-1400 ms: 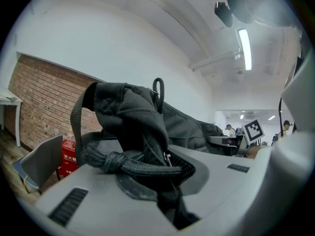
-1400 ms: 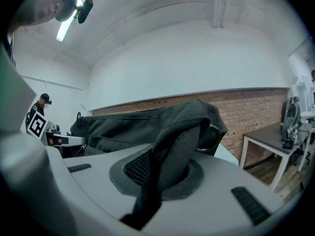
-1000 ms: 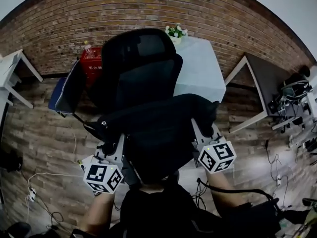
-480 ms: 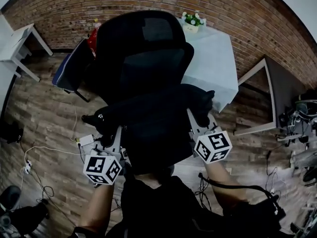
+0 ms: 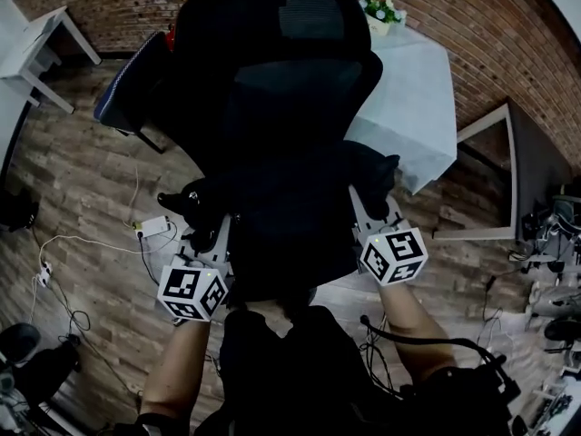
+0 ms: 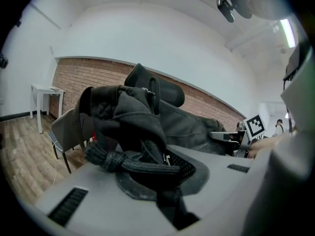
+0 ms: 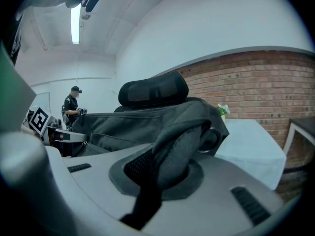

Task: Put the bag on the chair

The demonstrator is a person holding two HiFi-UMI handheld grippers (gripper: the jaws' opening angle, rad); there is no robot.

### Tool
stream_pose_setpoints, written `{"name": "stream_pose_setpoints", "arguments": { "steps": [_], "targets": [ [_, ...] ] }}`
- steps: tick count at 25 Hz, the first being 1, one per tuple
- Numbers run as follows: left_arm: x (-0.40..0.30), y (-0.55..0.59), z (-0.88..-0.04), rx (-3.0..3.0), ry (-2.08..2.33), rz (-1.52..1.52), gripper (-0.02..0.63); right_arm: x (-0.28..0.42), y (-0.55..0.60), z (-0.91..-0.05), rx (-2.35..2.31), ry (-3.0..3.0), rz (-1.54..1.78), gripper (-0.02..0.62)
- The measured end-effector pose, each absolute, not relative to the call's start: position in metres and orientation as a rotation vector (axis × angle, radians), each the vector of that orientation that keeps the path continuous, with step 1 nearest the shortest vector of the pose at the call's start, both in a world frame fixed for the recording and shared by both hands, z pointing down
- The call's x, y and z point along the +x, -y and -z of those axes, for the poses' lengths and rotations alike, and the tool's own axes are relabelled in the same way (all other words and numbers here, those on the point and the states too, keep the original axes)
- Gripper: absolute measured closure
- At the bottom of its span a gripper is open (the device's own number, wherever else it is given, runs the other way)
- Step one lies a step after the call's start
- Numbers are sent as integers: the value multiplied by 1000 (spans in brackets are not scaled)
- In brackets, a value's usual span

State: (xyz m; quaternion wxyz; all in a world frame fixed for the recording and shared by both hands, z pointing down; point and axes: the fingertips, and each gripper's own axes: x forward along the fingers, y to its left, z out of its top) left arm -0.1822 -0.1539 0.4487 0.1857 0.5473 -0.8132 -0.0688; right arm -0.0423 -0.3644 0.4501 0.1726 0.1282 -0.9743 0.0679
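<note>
A black bag (image 5: 290,221) hangs stretched between my two grippers, just in front of the black office chair (image 5: 290,80) and level with its backrest. My left gripper (image 5: 214,236) is shut on the bag's left end; in the left gripper view its jaws (image 6: 147,167) pinch a braided cord and bunched fabric of the bag (image 6: 128,117). My right gripper (image 5: 367,209) is shut on the bag's right end, where a padded strap (image 7: 179,146) runs between the jaws. The chair's headrest (image 7: 153,90) rises behind the bag. The bag hides the chair's seat.
A table with a white cloth (image 5: 410,107) and a flower pot (image 5: 381,12) stands right of the chair. A grey-blue chair (image 5: 127,94) and a white side table (image 5: 36,44) are at the left. Cables and a power strip (image 5: 150,227) lie on the wooden floor. A person (image 7: 74,107) stands far off.
Both grippers have carried the bag forward, so the office chair is closer and larger in the head view. Both grips are unchanged.
</note>
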Motion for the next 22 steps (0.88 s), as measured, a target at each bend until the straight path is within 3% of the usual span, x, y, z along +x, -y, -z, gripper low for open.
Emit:
{"name": "stream_pose_setpoints", "arguments": {
  "steps": [22],
  "targets": [
    [-195, 179, -581, 1368, 2251, 94, 554, -59, 390, -586, 334, 2641, -237, 554]
  ]
}}
